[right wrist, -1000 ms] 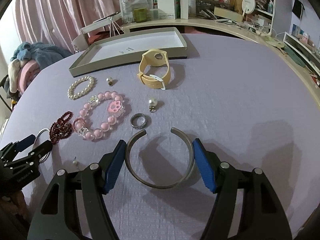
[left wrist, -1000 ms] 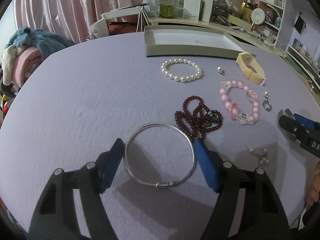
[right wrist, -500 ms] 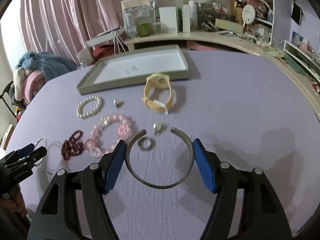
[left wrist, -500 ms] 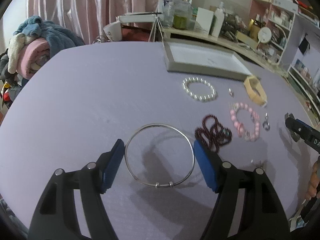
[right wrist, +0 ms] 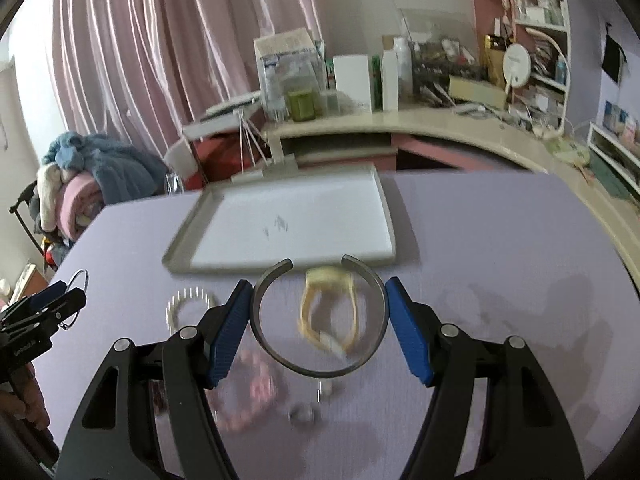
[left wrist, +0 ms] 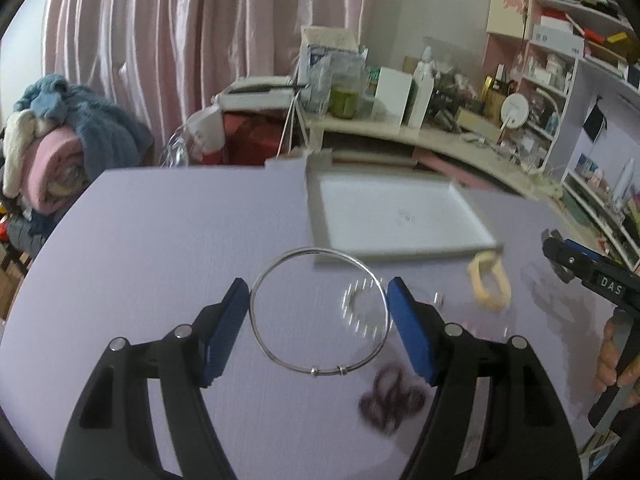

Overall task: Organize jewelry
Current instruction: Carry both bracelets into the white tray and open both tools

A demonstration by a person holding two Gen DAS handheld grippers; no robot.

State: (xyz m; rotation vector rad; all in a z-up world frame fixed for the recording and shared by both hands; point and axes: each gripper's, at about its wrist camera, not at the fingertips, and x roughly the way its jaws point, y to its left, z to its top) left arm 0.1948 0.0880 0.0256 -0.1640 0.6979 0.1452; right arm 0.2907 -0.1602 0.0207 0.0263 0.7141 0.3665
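My left gripper [left wrist: 318, 320] is shut on a thin silver bangle [left wrist: 280, 354] and holds it above the purple table. My right gripper [right wrist: 320, 320] is shut on a dark grey open cuff bracelet [right wrist: 276, 354], also lifted. Ahead of both lies the shallow grey tray with a white inside [left wrist: 384, 256], which shows in the right wrist view too [right wrist: 380, 200]. Below on the table are a yellow watch [right wrist: 328, 316], a pearl bracelet [right wrist: 188, 304], a pink bead bracelet [right wrist: 256, 392], a dark red bead string [left wrist: 390, 400] and a ring [right wrist: 302, 414], all blurred.
Beyond the table's far edge stand a cluttered desk with boxes and bottles [right wrist: 348, 80], shelves at the right [left wrist: 560, 64] and a pile of blankets at the left [left wrist: 60, 140]. Pink curtains hang behind.
Both grippers have risen and moved forward toward the tray, each carrying its bracelet. The jewelry on the table has slid down in both views and is now blurred.
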